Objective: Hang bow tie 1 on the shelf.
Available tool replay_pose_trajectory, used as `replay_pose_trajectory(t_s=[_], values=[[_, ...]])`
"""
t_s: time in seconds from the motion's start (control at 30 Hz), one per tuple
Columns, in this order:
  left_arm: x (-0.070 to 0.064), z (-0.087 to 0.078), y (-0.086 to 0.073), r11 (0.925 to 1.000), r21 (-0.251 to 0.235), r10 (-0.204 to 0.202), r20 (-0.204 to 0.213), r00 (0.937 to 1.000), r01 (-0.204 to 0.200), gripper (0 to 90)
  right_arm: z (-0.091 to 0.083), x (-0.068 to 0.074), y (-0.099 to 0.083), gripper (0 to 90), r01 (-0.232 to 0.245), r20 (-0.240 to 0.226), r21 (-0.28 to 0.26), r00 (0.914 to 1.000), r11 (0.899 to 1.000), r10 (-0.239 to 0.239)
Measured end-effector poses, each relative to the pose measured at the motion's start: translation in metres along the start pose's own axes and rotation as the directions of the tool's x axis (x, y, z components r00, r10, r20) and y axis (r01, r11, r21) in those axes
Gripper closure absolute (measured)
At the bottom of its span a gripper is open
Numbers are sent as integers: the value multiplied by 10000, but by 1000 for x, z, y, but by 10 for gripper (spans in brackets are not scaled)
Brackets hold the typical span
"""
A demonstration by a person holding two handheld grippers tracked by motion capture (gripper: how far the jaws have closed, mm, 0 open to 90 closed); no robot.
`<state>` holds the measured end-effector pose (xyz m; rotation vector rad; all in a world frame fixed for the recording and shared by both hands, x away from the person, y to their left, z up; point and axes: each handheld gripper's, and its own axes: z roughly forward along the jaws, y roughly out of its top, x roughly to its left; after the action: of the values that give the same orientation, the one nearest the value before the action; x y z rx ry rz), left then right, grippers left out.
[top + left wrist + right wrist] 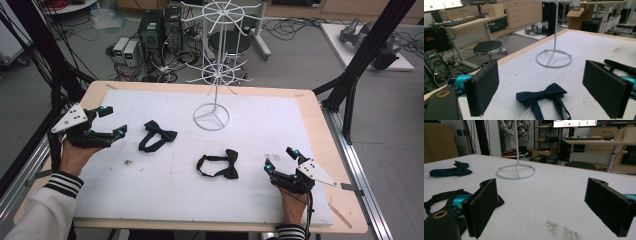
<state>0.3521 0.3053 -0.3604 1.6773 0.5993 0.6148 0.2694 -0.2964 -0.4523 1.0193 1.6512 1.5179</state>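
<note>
Two dark bow ties lie on the white mat [260, 125]. One bow tie [157, 135] is left of centre, seen close in the left gripper view [544, 97] just ahead of the jaws. The other bow tie [219, 167] with a looped strap lies nearer the front; its strap [439, 197] shows behind the left jaw in the right gripper view. My left gripper [113, 121] is open at the left edge, to the left of the first tie. At the front right my right gripper [280, 158] is open, right of the second tie. A white wire rack stand [212, 116] rises at the back centre.
The rack's ring base [553, 58] [515, 172] rests on the mat beyond both ties. The wooden table edge [320, 115] frames the mat. Black frame posts [360, 60] stand at the right, computers and cables [155, 35] on the floor behind.
</note>
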Motion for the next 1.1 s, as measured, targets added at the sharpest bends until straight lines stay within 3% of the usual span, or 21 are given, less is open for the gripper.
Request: replay_pose_trajectory(t_s=[0.3,0.53,0.8,1.1], values=[[8,10,9,9990,435,65,395,9992,-82,143,0,0,0,110,0,-4,-5,10000,10000,0],[15,21,16,9944,981,337,691,9970,-404,144,0,0,0,110,13,-10,-13,10000,10000,-13],[22,39,23,9847,1587,533,1177,9916,-718,145,0,0,0,110,35,-7,-26,10000,10000,-35],[29,61,27,9617,2476,770,1660,9831,-1172,148,0,0,0,109,78,13,-45,10000,10000,-78]])
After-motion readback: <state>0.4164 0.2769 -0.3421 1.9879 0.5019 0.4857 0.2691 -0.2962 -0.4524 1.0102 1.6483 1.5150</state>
